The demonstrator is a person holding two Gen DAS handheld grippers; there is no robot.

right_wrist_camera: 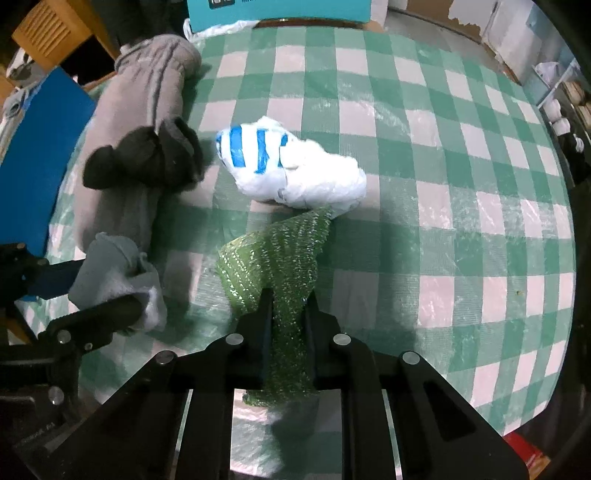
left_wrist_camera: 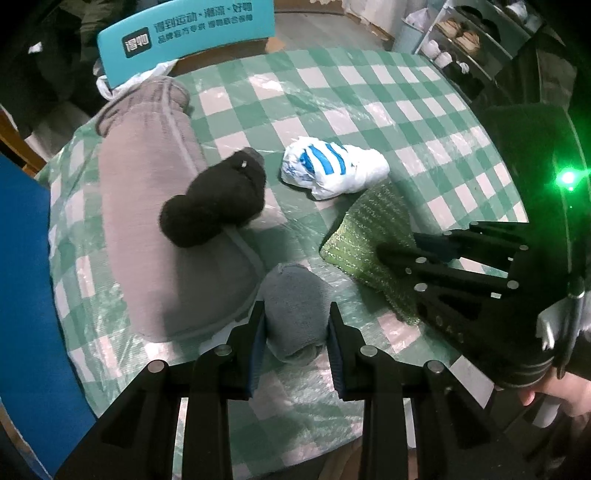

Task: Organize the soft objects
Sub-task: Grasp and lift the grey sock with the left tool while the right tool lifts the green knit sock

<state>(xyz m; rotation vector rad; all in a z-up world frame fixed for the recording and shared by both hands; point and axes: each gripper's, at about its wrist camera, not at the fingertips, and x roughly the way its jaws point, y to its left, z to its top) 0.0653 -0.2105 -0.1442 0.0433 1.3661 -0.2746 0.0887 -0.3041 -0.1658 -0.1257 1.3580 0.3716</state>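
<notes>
My left gripper [left_wrist_camera: 295, 314] is shut on a light grey sock bundle [left_wrist_camera: 295, 299], held just above the checked tablecloth; the bundle also shows in the right wrist view [right_wrist_camera: 110, 269]. My right gripper [right_wrist_camera: 288, 299] is shut on a green sparkly cloth [right_wrist_camera: 277, 251], which hangs forward from the jaws; in the left wrist view the cloth [left_wrist_camera: 369, 229] sits at the right. A black sock bundle [left_wrist_camera: 218, 203] lies on folded grey trousers [left_wrist_camera: 155, 192]. A crumpled white and blue plastic bag [left_wrist_camera: 328, 170] lies at the table's middle.
The round table has a green and white checked cloth [right_wrist_camera: 461, 184] under clear plastic. A teal box [left_wrist_camera: 184, 33] stands at the far edge. A blue panel [left_wrist_camera: 26, 277] is at the left. Shelves with shoes [left_wrist_camera: 469, 33] stand far right.
</notes>
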